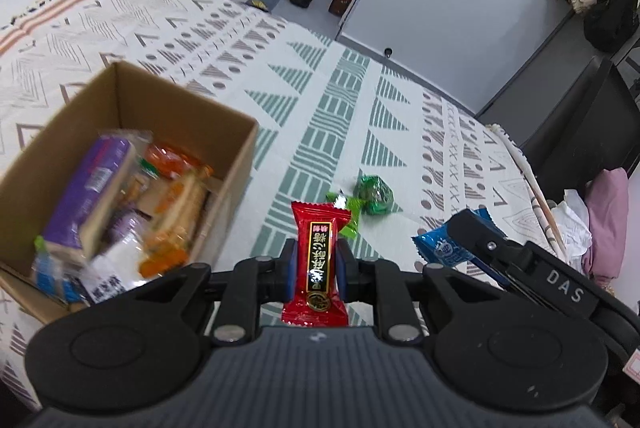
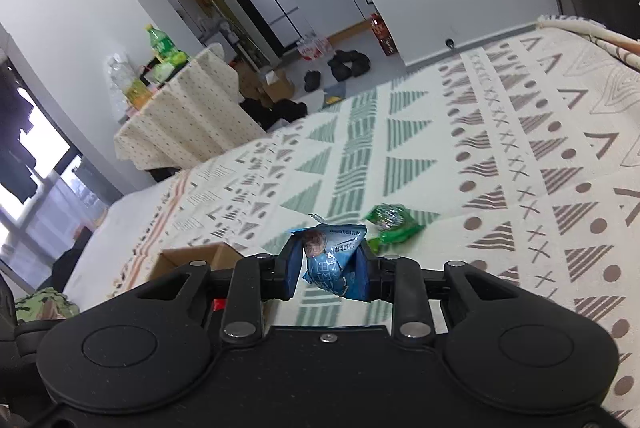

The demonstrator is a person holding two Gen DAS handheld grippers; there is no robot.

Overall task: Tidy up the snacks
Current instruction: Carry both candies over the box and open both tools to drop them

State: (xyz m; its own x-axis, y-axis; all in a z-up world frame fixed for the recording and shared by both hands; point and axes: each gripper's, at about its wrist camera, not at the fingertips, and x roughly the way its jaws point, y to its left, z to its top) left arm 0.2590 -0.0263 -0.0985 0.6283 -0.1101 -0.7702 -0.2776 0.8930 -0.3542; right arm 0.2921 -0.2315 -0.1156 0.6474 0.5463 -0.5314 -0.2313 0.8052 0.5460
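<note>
Claws first: the left gripper [image 1: 316, 262] is clamped on a red candy [image 1: 317, 262], its blue pads pressing the glossy foil wrapper from both sides, so the flat, crimped packet stands upright between them. At ten o'clock from that claw sits an open cardboard box [image 1: 188, 115], plain brown and square-cornered, filled with crinkly snack packs in purple, orange and white; their print is too blurred to read. At one o'clock, apart from the claw, a green candy [image 1: 374, 193] with twisted ends lies on the woven bedspread [image 1: 340, 99], cream cloth banded with green and brown triangles. The right gripper [image 2: 328, 260] is closed on a blue snack packet [image 2: 332, 256], crumpled and shiny, pinched between its pads. From this claw the green candy lies at one o'clock on the cloth, and the box's corner shows at nine o'clock.
</note>
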